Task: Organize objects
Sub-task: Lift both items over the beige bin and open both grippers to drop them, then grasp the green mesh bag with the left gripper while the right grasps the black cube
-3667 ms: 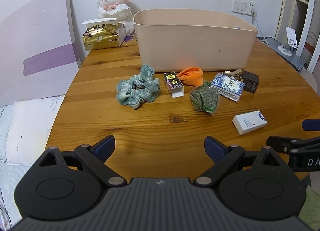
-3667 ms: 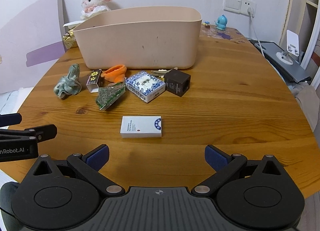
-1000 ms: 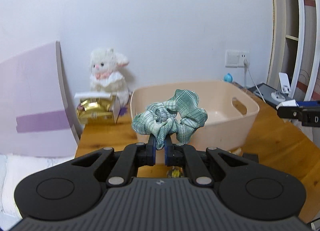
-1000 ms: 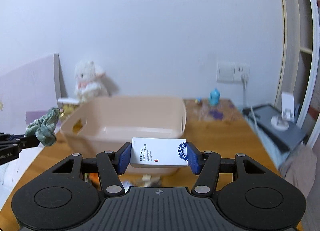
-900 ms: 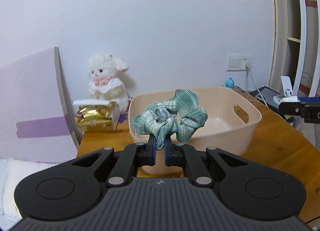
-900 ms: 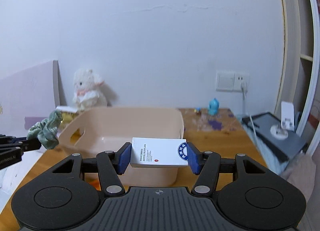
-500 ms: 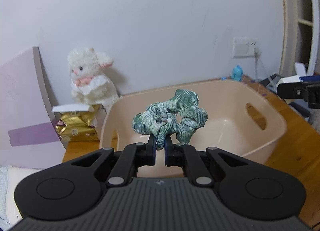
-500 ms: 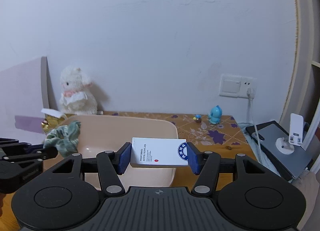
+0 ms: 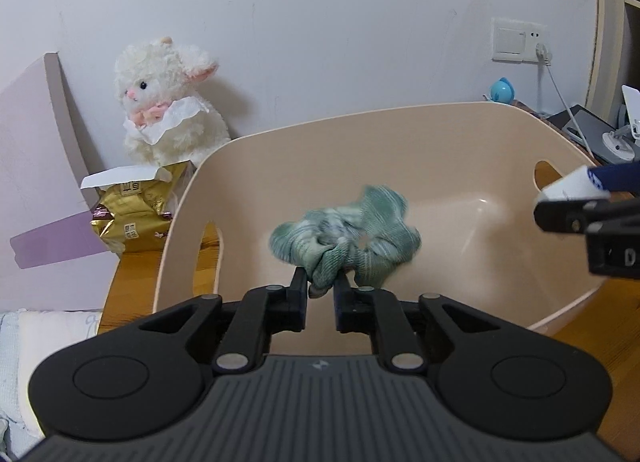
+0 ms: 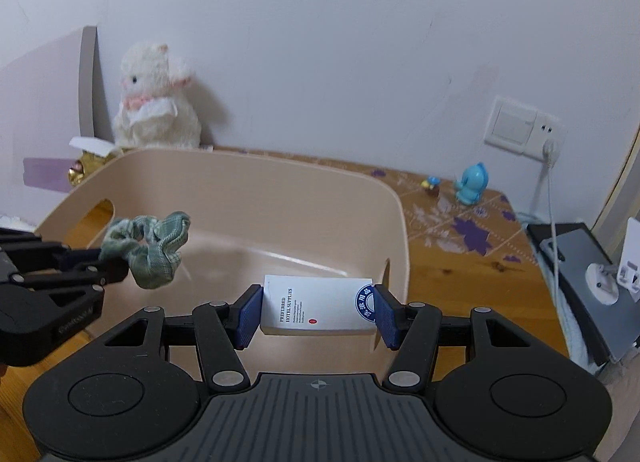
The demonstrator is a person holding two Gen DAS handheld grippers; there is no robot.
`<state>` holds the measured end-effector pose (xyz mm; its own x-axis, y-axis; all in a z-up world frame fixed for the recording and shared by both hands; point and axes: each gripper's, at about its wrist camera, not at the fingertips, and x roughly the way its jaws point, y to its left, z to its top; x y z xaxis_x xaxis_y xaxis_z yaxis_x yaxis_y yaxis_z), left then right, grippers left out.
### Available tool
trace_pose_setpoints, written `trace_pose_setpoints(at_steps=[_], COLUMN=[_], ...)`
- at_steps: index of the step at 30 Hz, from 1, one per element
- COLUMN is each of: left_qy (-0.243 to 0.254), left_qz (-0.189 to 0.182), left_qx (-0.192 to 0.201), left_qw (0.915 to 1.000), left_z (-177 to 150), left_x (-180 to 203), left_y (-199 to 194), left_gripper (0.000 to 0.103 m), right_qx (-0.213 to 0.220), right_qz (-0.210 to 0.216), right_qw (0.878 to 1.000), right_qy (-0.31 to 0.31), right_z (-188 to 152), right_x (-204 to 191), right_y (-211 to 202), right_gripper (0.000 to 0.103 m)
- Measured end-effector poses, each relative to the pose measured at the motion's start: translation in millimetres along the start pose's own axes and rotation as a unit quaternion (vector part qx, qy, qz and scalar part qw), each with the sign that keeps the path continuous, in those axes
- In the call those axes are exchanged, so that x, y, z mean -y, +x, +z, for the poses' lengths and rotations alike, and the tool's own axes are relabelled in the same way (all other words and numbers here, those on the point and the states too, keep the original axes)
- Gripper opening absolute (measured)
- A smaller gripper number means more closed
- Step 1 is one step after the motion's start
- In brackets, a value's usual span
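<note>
Drop step. My left gripper (image 9: 321, 289) has its jaws slightly parted, scrunchie (image 9: 347, 230) slipping free over the bin (image 9: 280, 165). My right gripper (image 10: 317, 314) clamps the box (image 10: 317, 310) above the bin; release it next.

Scrunchie (image 9: 346, 234): green-and-white plaid, blurred in left view. Bin (image 9: 400, 149): plain beige-pink, inside and out. Small box (image 10: 318, 308): white, black print, blue round emblem, tiny red dot. Right gripper (image 10: 316, 312): black body, blue pads. Left gripper (image 9: 321, 286): black. Plush lamb (image 9: 166, 101): white, pink ears, pink nose and neck bow. Tissue pack (image 9: 134, 213): gold foil, white flap. Table (image 10: 460, 258): orange-brown wood; far corner with purple flower pattern. Figurine (image 10: 472, 183): light blue. Wall (image 10: 340, 41): white. Board (image 9: 36, 197): pale lilac, darker purple band.
</note>
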<state>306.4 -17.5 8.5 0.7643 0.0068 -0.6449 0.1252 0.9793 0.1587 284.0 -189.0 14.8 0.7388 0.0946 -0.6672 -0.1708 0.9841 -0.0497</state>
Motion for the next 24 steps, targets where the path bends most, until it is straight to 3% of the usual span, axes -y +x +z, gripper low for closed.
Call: trace_pose_setpoints(at_steps=[1, 3, 5, 6, 12, 14, 24], left_qy=[-0.003, -0.012, -0.019, -0.022, -0.028, -0.031, -0.042], left_qz=[-0.001, -0.003, -0.001, -0.001, -0.002, 0.0, 0.001], left_qx=[-0.001, 0.005, 0.016, 0.022, 0.043, 0.049, 0.049], left_qw=[1.0, 0.9999, 0.9997, 0.9995, 0.9987, 0.9983, 0.9979], left_z=[0.4, 0.5, 2.0, 2.6, 1.6, -2.8, -33.2], left_x=[-0.4, -2.8, -3.9, -4.8, -7.4, -7.6, -7.2], left_y=[-1.0, -6.9, -16.1, -21.7, -56.6, -69.0, -110.3], left_gripper=[0.024, 0.044, 0.071, 0.074, 0.082, 0.089, 0.093], right_qx=[-0.002, 0.003, 0.009, 0.014, 0.044, 0.048, 0.024], right_qz=[-0.001, 0.001, 0.004, 0.004, 0.005, 0.005, 0.006], right_qw=[1.0, 1.0, 1.0, 1.0, 0.999, 0.999, 1.0], right_qy=[0.001, 0.006, 0.014, 0.016, 0.02, 0.016, -0.001], right_z=[-1.3, -4.4, -5.1, -4.4, -6.2, -9.8, -42.0], right_x=[-0.1, 2.1, 4.5, 6.5, 12.7, 12.5, 13.7], right_y=[0.1, -5.0, -11.4, -15.5, -52.9, -65.4, -94.5], right_gripper=[0.061, 0.064, 0.071, 0.073, 0.095, 0.102, 0.103])
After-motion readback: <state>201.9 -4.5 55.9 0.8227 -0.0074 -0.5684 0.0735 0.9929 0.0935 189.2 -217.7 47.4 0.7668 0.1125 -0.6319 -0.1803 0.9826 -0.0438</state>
